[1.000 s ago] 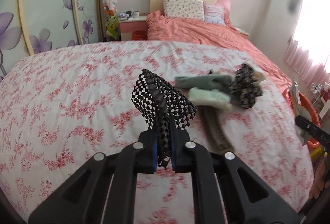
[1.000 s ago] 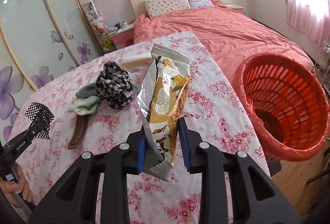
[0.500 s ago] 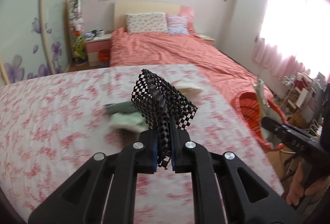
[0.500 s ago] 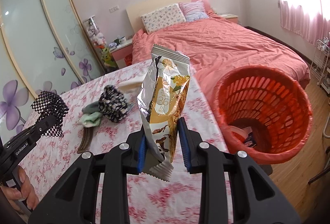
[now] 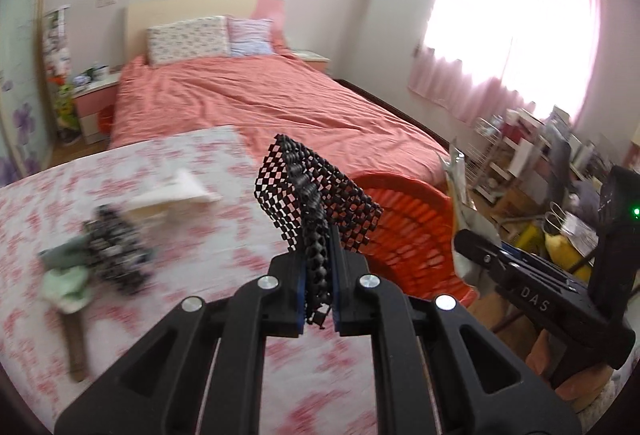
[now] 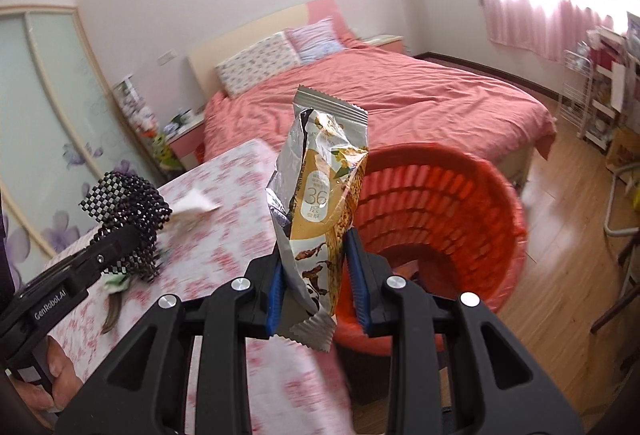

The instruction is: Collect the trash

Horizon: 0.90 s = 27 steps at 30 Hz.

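Snack wrapper (image 6: 320, 219) upright between right fingers (image 6: 354, 275), apparently pinched.

The basket (image 6: 460, 203) stands on the floor (image 6: 568, 235) just beside the table's (image 5: 224, 235) right edge, between table and bed (image 5: 280, 107). On the table lie 1 paper scrap (image 5: 176, 191), a cloth bundle (image 5: 112, 255) left of it, and a strip (image 5: 76, 347) nearer.

Red basket (image 6: 460, 203) mouth stands open; table (image 6: 224, 235) edge beside it.
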Motion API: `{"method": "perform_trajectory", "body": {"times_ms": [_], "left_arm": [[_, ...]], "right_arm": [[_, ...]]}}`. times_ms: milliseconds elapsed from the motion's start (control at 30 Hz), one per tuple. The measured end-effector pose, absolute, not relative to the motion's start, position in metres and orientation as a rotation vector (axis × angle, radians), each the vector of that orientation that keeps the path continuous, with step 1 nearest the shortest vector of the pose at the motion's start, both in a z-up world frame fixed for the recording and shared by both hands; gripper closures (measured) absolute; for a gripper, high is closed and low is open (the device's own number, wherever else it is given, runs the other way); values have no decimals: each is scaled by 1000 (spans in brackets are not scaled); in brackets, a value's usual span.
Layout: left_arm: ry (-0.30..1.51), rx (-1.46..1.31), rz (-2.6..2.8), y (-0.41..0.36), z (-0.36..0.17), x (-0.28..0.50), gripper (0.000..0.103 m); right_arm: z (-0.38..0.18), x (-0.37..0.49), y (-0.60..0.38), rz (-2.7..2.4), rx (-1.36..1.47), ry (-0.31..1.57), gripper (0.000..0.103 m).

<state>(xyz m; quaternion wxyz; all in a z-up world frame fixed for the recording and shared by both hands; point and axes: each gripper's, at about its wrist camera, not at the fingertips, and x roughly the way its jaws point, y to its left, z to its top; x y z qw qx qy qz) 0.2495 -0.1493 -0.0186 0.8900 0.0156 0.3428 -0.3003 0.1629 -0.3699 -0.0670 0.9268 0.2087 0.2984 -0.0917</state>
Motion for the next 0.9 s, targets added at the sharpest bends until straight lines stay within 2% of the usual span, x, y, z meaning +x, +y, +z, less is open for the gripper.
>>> {"method": "perform_trajectory", "body": {"times_ms": [367, 400, 433, 500, 667, 900], "left_arm": [[756, 109, -741, -248, -49, 272, 90], [763, 112, -738, -252, -54, 275, 84], [768, 114, -733, -254, -56, 277, 73], [775, 121, -696, -256, -62, 283, 56], [785, 121, -634, -240, -69, 290, 48], [777, 142, -530, -188, -72, 287, 42]], "right_arm": [[-89, 176, -420, -257, 479, 623, 72], [-92, 178, -422, -255, 483, 623, 69], [-94, 178, -425, -255, 486, 623, 69], [-99, 180, -429, -265, 496, 626, 57], [-106, 178, -425, -273, 487, 650, 45], [-100, 177, -408, -278, 438, 665, 42]]}}
